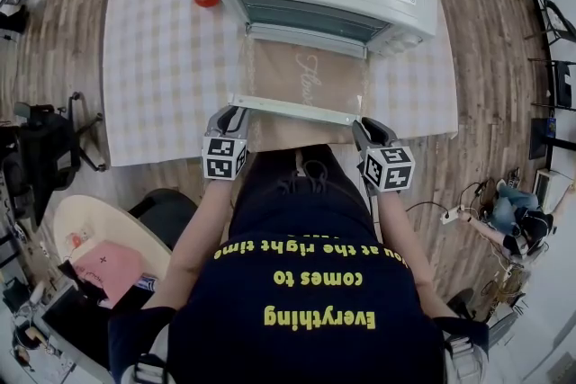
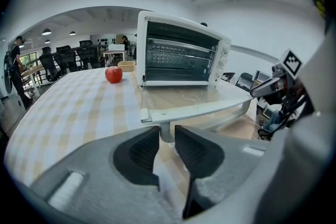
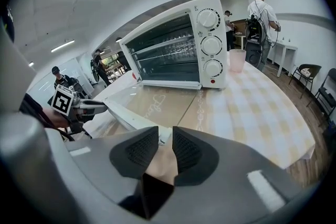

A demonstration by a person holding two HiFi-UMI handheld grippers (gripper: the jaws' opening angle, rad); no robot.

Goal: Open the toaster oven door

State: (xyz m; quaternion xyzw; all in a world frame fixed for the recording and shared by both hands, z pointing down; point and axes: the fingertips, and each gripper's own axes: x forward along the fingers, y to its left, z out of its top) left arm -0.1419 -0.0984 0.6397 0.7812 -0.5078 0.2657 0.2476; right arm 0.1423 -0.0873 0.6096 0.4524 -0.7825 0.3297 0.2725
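The left gripper (image 2: 167, 131) has its two fingers closed on the short post at the left end of the handle (image 2: 202, 109). The post stands pinched between the ribbed pads (image 2: 140, 150), right at their tips. The right gripper (image 3: 165, 137) does the same at the other end, its fingers closed on the right tip of the handle (image 3: 128, 117). From where I stand both grippers point down and forward, one at each end of the bar, with their marker cubes turned up toward the person.

Just beyond the fingertips lies the door (image 2: 191, 96) – swung right down, its glass pane nearly level and reaching from the handle back to the hinge. Past the hinge sits the toaster oven (image 2: 178, 50), white, its mouth open toward the grippers, with wire racks showing inside. Three knobs (image 3: 211, 45) run down its front panel, on the right gripper's side.

Further out from the left fingers, off to their left and about level with the oven's front, a red apple (image 2: 114, 74) rests on the checked tablecloth (image 2: 68, 107). Beyond the right fingers, behind the oven's far corner, stands a pale cup (image 3: 237, 60).
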